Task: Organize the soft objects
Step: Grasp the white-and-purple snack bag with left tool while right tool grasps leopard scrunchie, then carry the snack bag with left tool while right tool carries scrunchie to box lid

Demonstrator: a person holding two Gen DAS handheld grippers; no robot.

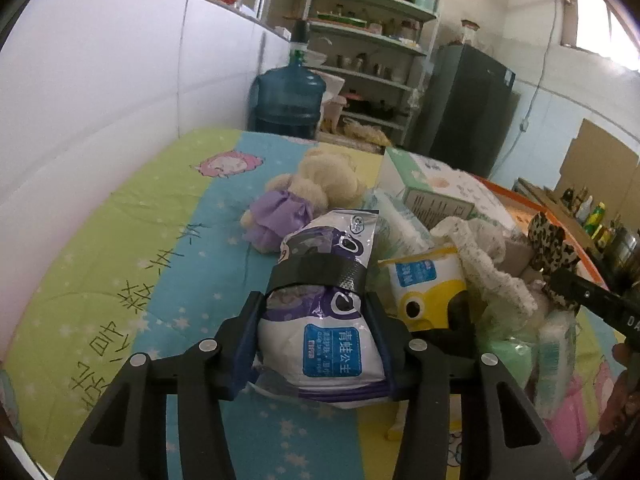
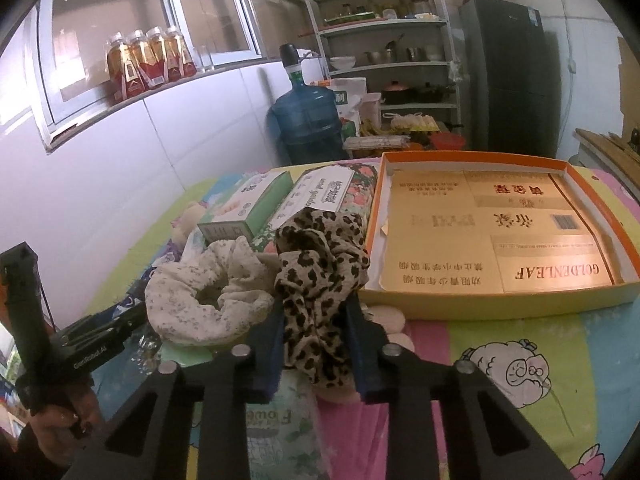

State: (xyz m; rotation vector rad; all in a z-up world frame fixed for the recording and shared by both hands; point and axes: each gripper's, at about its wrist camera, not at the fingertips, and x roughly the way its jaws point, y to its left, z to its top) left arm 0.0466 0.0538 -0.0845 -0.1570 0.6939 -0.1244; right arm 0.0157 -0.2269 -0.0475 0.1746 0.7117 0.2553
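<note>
Colourful quilted bedding (image 1: 120, 240) in green, blue and yellow stripes fills the lower half of both views, with a white tiled wall at the left and metal shelving (image 2: 384, 40), a blue water jug (image 1: 288, 96) and a dark refrigerator (image 2: 504, 72) at the back. At the lower centre of the left wrist view, the left gripper (image 1: 316, 320) is clamped on a white and purple soft packet (image 1: 324, 320), which is pinched between its jaws and crossed by a black band. Behind it, at frame centre, a cream plush toy in a purple dress (image 1: 312, 196) is seen lying on the bedding. At the lower centre of the right wrist view, the right gripper (image 2: 316, 340) is closed on a leopard-print scrunchie (image 2: 320, 280). Touching that scrunchie on its left, a pale floral scrunchie (image 2: 208, 292) is seen on the pile. An orange-rimmed cardboard tray (image 2: 600, 200) occupies the right of the frame, just beside the leopard-print scrunchie. Two tissue boxes (image 2: 248, 208) are seen behind the scrunchies.
</note>
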